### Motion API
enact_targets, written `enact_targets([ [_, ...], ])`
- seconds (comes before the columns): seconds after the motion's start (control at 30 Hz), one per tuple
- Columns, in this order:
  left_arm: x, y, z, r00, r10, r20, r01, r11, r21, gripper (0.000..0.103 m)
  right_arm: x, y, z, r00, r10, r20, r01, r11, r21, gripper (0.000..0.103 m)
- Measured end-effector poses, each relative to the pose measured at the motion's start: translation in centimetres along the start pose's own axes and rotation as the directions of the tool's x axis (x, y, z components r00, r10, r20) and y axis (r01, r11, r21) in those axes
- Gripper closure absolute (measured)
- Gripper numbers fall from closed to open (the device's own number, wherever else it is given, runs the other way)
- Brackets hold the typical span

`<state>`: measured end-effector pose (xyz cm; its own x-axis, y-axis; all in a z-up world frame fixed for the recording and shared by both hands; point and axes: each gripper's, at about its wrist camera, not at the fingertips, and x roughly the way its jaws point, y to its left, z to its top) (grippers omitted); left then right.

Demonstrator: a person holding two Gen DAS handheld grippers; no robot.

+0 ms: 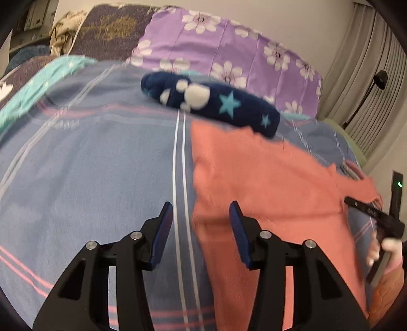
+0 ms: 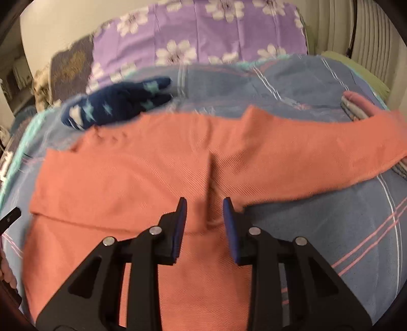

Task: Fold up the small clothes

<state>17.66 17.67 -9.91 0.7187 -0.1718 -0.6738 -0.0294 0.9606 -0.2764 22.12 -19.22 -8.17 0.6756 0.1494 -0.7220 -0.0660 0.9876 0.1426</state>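
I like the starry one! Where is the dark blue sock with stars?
The sock lies on the striped bedspread, at the far edge of the pink garment and just before the purple flowered pillow.

- A blue bedspread with pink and white stripes (image 1: pixel 89 165) covers the bed.
- At its far edge leans a purple pillow with white flowers (image 1: pixel 229 45), a dark brown patterned cushion (image 1: pixel 112 28) beside it.
- Plain cream wall (image 1: pixel 305 23) behind — pale pleated curtains (image 1: pixel 368 84) at the right.

Both wrist cameras are looking steeply down, close over the bed (image 1: pixel 76 165), and sharing the coral garment (image 1: pixel 267 191) and purple pillow (image 2: pixel 203 33).
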Motion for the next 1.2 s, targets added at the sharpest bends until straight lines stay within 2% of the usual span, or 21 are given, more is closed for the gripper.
enact_targets([
  [0.13, 4.3, -0.5, 4.3, 0.999, 0.006, -0.032, -0.005, 0.999, 0.039, 0.055, -0.5, 3.3, -0.5, 0.988, 0.152, 0.030, -0.149, 0.985, -0.083, 0.072],
  [0.2, 7.2, -0.5, 5.7, 0.998, 0.012, -0.065, -0.009, 0.999, 0.034, 0.059, 0.5, 4.7, -1.1, 0.988, 0.151, 0.012, -0.148, 0.980, -0.131, 0.070],
  [0.27, 9.7, -1.1, 6.7, 0.996, 0.039, -0.081, -0.033, 0.997, 0.073, 0.071, 2.6, 4.9, -1.7, 0.992, 0.123, -0.042, -0.127, 0.984, -0.122, 0.069],
  [0.3, 10.9, -1.6, 6.9, 0.992, 0.099, -0.078, -0.088, 0.988, 0.128, 0.074, 4.7, 4.6, -2.5, 0.991, 0.093, -0.093, -0.102, 0.990, -0.100, 0.069],
  [0.33, 12.2, -2.0, 6.8, 0.977, 0.201, -0.063, -0.186, 0.963, 0.194, 0.074, 5.5, 4.2, -2.9, 0.991, 0.102, -0.089, -0.110, 0.990, -0.087, 0.068],
  [0.37, 13.9, -2.4, 6.5, 0.940, 0.341, -0.031, -0.319, 0.904, 0.284, 0.074, 5.3, 4.0, -2.7, 0.990, 0.118, -0.079, -0.124, 0.989, -0.077, 0.068],
  [0.4, 14.9, -2.5, 6.4, 0.920, 0.391, -0.019, -0.364, 0.874, 0.321, 0.074, 5.1, 3.8, -2.4, 0.989, 0.130, -0.077, -0.135, 0.989, -0.063, 0.068],
  [0.47, 14.7, -2.7, 7.1, 0.916, 0.401, -0.002, -0.381, 0.870, 0.312, 0.074, 5.0, 3.8, -2.7, 0.989, 0.131, -0.071, -0.135, 0.989, -0.066, 0.067],
  [0.57, 14.6, -1.9, 7.6, 0.878, 0.478, 0.015, -0.455, 0.825, 0.335, 0.074, 4.8, 4.0, -2.9, 0.989, 0.130, -0.072, -0.135, 0.988, -0.071, 0.066],
  [0.6, 14.2, -1.4, 7.9, 0.884, 0.467, 0.003, -0.444, 0.840, 0.312, 0.074, 4.8, 4.0, -2.8, 0.989, 0.131, -0.071, -0.136, 0.988, -0.071, 0.066],
  [0.67, 11.8, 0.1, 8.3, 0.941, 0.337, -0.025, -0.327, 0.927, 0.183, 0.074, 4.8, 4.0, -2.7, 0.988, 0.141, -0.071, -0.146, 0.987, -0.067, 0.064],
  [0.73, 9.2, 0.4, 8.1, 0.987, 0.159, -0.029, -0.156, 0.984, 0.091, 0.075, 5.0, 3.9, -2.9, 0.984, 0.164, -0.073, -0.169, 0.984, -0.062, 0.059],
  [0.8, 7.4, -0.2, 7.3, 0.999, 0.006, -0.031, -0.004, 0.998, 0.068, 0.075, 5.0, 4.1, -2.9, 0.983, 0.169, -0.074, -0.174, 0.982, -0.071, 0.055],
  [0.83, 6.5, -0.9, 6.3, 0.994, -0.095, -0.049, 0.098, 0.993, 0.067, 0.075, 5.0, 4.3, -3.0, 0.984, 0.163, -0.074, -0.169, 0.983, -0.077, 0.055],
  [0.87, 6.3, -1.6, 5.0, 0.989, -0.128, -0.071, 0.134, 0.987, 0.088, 0.074, 5.0, 4.4, -3.0, 0.985, 0.157, -0.074, -0.163, 0.983, -0.084, 0.054],
  [0.9, 6.6, -2.2, 3.8, 0.989, -0.109, -0.104, 0.122, 0.984, 0.130, 0.073, 5.0, 4.5, -3.0, 0.986, 0.149, -0.073, -0.156, 0.984, -0.091, 0.054],
  [0.93, 7.9, -2.9, 1.9, 0.987, 0.004, -0.160, 0.031, 0.976, 0.215, 0.073, 5.0, 4.6, -3.0, 0.987, 0.146, -0.073, -0.153, 0.984, -0.095, 0.054],
  [0.97, 8.8, -3.2, 0.7, 0.985, 0.059, -0.165, -0.012, 0.962, 0.273, 0.074, 5.0, 4.7, -3.0, 0.987, 0.145, -0.073, -0.151, 0.984, -0.097, 0.054],
  [1.0, 8.5, -3.5, -0.1, 0.992, 0.056, -0.109, -0.020, 0.951, 0.310, 0.073, 5.0, 4.7, -3.0, 0.987, 0.143, -0.075, -0.150, 0.984, -0.098, 0.053],
  [1.1, 8.3, -3.6, 0.8, 0.989, 0.075, -0.126, -0.040, 0.964, 0.263, 0.074, 4.9, 4.6, -3.0, 0.987, 0.141, -0.074, -0.148, 0.984, -0.097, 0.053],
  [1.2, 7.6, -5.5, 1.0, 0.990, 0.090, -0.111, -0.054, 0.956, 0.288, 0.074, 3.4, 3.8, -2.8, 0.991, 0.123, -0.056, -0.128, 0.987, -0.096, 0.054],
])
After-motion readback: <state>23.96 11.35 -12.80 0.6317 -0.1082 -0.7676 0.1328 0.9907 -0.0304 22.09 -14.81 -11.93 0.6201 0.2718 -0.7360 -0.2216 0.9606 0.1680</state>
